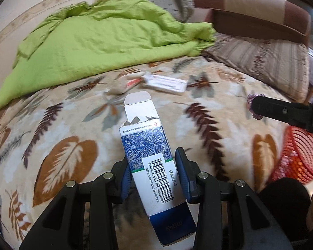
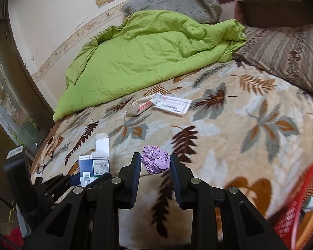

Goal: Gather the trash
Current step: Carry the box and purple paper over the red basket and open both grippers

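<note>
Trash rides in both tools: left tool (image 1: 154, 173) pinching the medicine box (image 1: 150, 162), right tool (image 2: 155, 166) pinching purple wad (image 2: 155, 162); loosely gripped, either might drop short of the red basket (image 2: 302, 198).

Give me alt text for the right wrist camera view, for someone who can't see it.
The right gripper holds a crumpled purple paper ball above a leaf-patterned bedspread. To its left the other gripper holds an opened blue and white carton; a red mesh basket sits at lower right.
</note>
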Motion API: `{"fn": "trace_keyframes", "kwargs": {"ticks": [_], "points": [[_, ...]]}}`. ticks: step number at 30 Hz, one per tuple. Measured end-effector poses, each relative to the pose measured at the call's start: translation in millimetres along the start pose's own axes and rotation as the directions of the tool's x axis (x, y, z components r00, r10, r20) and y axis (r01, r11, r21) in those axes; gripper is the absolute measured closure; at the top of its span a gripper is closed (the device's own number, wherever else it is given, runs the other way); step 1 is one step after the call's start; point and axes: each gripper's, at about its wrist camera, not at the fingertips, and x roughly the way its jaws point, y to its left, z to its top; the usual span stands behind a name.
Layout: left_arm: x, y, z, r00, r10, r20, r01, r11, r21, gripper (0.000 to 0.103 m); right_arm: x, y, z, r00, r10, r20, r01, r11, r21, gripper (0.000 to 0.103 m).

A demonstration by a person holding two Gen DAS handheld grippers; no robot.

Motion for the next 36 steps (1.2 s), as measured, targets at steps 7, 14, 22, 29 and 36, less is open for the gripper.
{"fn": "trace_keyframes", "kwargs": {"ticks": [7,14,22,29,36], "points": [[-19.0,-41.1,25.4,0.991,-0.131,0.008,0.130,0.990,0.062,0.065,-63.4,-49.4,-8.3,0.995,-0.085,0.044,0.082,0.994,0.069,0.073],[-27.6,-106.1,57.7,0.959,-0.282,-0.013,0.281,0.948,0.150,0.065,-140.1,-127.3,-17.0,0.966,-0.241,0.097,0.214,0.951,0.225,0.073],[-26.8,-196.1,68.1,0.899,-0.423,-0.114,0.439,0.870,0.225,0.065,-193.7,-191.0,-34.8,0.926,-0.361,0.109,0.305,0.887,0.346,0.073],[-12.6,-264.3,56.1,0.861,-0.453,-0.232,0.506,0.811,0.295,0.065,-204.1,-220.1,-40.8,0.921,-0.377,0.099,0.308,0.860,0.407,0.071],[2.1,-298.1,54.7,0.832,-0.481,-0.278,0.550,0.783,0.290,0.054,-206.3,-237.2,-44.0,0.922,-0.377,0.083,0.307,0.846,0.435,0.063]]}}
